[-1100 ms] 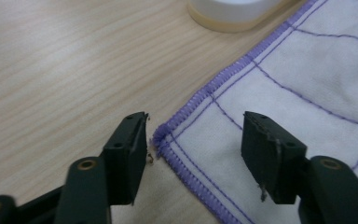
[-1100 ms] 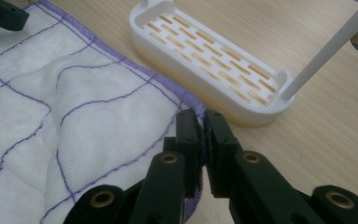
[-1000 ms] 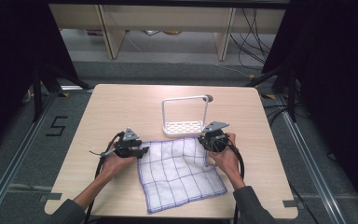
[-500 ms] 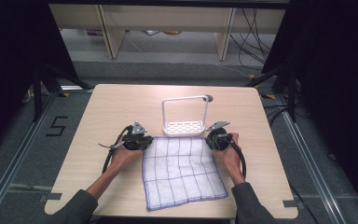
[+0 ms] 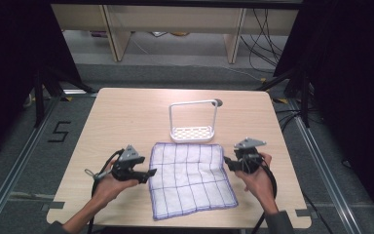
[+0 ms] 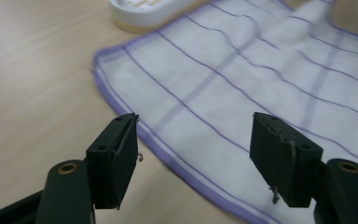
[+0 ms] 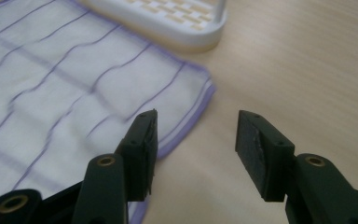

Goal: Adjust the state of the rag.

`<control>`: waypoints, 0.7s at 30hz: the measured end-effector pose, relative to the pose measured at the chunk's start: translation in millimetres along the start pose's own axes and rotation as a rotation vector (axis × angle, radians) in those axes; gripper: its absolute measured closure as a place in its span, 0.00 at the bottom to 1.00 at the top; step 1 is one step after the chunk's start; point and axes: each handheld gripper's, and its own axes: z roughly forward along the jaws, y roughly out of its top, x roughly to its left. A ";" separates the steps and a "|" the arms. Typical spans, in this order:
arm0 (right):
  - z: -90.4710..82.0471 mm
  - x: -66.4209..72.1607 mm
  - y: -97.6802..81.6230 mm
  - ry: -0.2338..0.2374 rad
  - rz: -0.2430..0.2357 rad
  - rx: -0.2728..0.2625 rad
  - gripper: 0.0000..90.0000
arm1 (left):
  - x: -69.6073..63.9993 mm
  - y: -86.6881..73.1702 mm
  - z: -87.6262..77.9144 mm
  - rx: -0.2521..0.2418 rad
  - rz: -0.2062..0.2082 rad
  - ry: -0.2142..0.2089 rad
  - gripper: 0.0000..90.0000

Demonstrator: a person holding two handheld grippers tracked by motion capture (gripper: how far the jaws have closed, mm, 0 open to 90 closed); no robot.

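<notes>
A white cloth (image 5: 190,180) with purple grid lines lies spread flat on the table in the high view. My left gripper (image 5: 152,172) sits at its left edge and my right gripper (image 5: 226,163) at its right edge, both pointing inward. Both pairs of jaws have just been opening and now grip nothing. In the left gripper view the open left gripper (image 6: 196,140) hovers over the cloth's hem (image 6: 242,70). In the right gripper view the open right gripper (image 7: 196,140) stands beside the cloth's corner (image 7: 74,93), over bare wood.
A white rack (image 5: 193,122) with a slotted base and a wire handle stands just behind the cloth; its base shows as the rack (image 6: 140,11) and the rack (image 7: 168,18) in the gripper views. The wooden table (image 5: 126,112) has dark floor around it.
Both grippers let go of the cloth's far corners and drew apart toward its side edges. The cloth went from skewed to lying flat and square.
</notes>
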 end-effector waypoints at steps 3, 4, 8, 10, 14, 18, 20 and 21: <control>-20.9 20.5 -26.5 0.054 0.001 0.003 0.56 | -21.1 -15.5 -14.0 0.013 0.019 -0.046 0.35; -25.1 25.6 -35.2 0.084 -0.002 0.003 0.56 | -27.8 -19.9 -16.9 0.002 0.004 -0.058 0.34; -42.2 43.6 -55.8 0.112 -0.029 0.040 0.57 | -52.3 -37.4 -22.9 0.036 0.039 -0.077 0.36; -47.1 48.5 -63.3 0.128 -0.030 0.043 0.59 | -62.2 -43.4 -21.6 0.048 0.068 -0.082 0.36; -49.5 53.1 -75.4 0.145 -0.034 0.059 0.61 | -76.1 -46.8 -19.4 0.053 0.111 -0.100 0.36; -46.6 56.5 -84.5 0.152 -0.073 0.081 0.64 | -84.3 -48.3 -14.7 0.070 0.132 -0.117 0.38; -43.7 55.8 -87.2 0.152 -0.067 0.101 0.64 | -86.8 -49.6 -10.4 0.088 0.136 -0.128 0.41; -40.2 55.8 -88.9 0.143 -0.073 0.076 0.64 | -86.7 -49.5 -8.4 0.102 0.165 -0.120 0.42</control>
